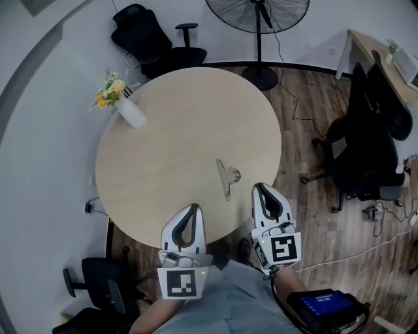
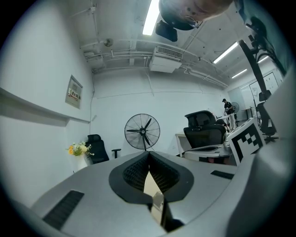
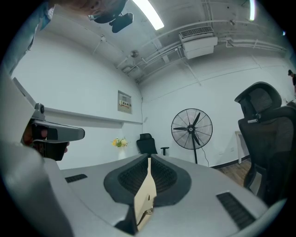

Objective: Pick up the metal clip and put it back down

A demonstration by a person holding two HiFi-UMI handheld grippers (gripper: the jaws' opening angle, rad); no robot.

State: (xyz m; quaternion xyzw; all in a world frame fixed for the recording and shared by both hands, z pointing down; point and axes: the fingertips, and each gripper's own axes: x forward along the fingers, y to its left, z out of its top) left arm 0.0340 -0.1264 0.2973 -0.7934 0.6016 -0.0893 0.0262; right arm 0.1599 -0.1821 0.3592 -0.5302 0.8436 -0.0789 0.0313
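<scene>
metal clip lying flat on table | left gripper, right gripper both clenched, holding nothing | pick likely not started yet

round table | flower vase at its left edge | standing fan | black chair

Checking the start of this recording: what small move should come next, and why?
Probably ease the right gripper forward toward the metal clip, opening it on the way. The clip lies untouched on the table, that gripper is the nearer of the two, and its jaws are shut on nothing.
</scene>
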